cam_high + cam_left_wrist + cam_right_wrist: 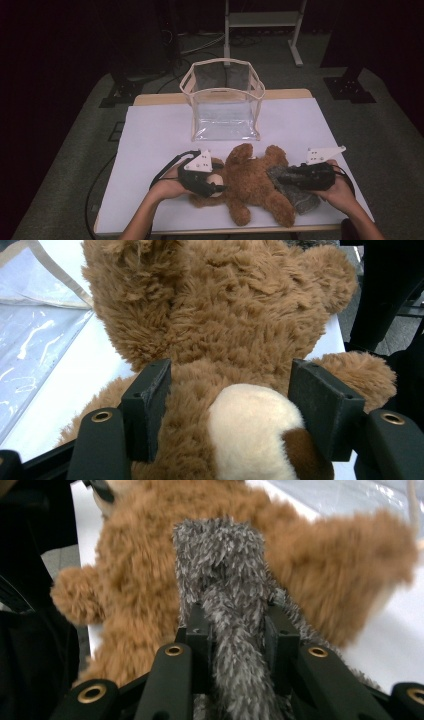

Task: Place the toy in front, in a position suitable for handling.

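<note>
A brown teddy bear lies on the white table cover near the front edge. My left gripper is at its head. In the left gripper view the jaws stand wide apart on either side of the bear's head and cream muzzle, so the left gripper is open around it. My right gripper is at the bear's other side, shut on a grey fuzzy cloth. The cloth runs between the right gripper's pads and drapes onto the bear.
A clear plastic bag with beige trim stands open behind the bear at mid-table, and its clear side lies close to the bear. A white metal stand is on the floor beyond the table. Bare cover lies left of the bag.
</note>
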Demonstrator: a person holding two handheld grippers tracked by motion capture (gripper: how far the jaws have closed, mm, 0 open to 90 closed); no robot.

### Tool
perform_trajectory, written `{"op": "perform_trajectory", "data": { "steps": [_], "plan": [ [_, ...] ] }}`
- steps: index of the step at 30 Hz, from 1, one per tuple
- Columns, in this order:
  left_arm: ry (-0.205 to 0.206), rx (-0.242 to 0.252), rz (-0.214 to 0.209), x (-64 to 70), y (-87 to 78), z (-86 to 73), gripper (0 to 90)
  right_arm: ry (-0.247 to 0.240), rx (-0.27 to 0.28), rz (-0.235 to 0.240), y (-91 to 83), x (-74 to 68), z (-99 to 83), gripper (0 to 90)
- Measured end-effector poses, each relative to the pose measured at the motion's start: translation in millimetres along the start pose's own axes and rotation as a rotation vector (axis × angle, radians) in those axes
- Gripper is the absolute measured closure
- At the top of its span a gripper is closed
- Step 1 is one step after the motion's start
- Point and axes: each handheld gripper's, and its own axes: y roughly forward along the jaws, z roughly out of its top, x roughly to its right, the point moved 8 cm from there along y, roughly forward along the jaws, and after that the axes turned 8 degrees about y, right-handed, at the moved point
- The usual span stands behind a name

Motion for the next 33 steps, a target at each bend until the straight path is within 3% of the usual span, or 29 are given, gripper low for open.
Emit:
{"op": "perform_trajectory", "data": {
  "steps": [5,9,11,14,18,23,27,30,33],
  "plan": [
    [0.0,0.001,-0.001,-0.6,0.0,-0.2,33.8,-0.024,0.028,-0.008,-10.5,-7.2,12.0,69.3],
    [0.001,0.0,0.001,-0.8,-0.3,-0.4,33.8,-0.064,0.018,0.015,-3.5,-18.0,21.4,69.3],
    [0.002,-0.002,0.004,-0.9,-0.5,-0.5,33.9,-0.072,-0.006,0.017,4.0,-20.3,16.5,69.2],
    [0.001,-0.002,0.007,-1.3,-0.4,-0.2,33.8,-0.044,-0.018,0.034,7.1,-19.2,4.3,69.2],
    [0.001,-0.002,0.008,-1.9,0.4,0.1,33.8,-0.024,-0.061,0.012,4.3,-17.1,-12.1,69.1],
    [0.0,-0.003,0.014,-3.1,1.0,0.4,33.7,-0.079,-0.008,0.028,-4.3,-29.7,14.7,69.1],
    [-0.001,-0.005,0.016,-3.1,0.6,0.0,33.6,-0.153,0.01,0.055,7.1,-47.1,43.7,68.9],
    [0.008,-0.009,0.02,-2.4,-0.7,0.1,33.5,-0.185,-0.021,0.053,21.3,-51.8,48.0,68.8],
    [0.018,-0.005,0.023,-2.5,-3.7,1.4,32.3,-0.163,-0.014,0.057,22.5,-45.1,45.3,69.0]
  ]
}}
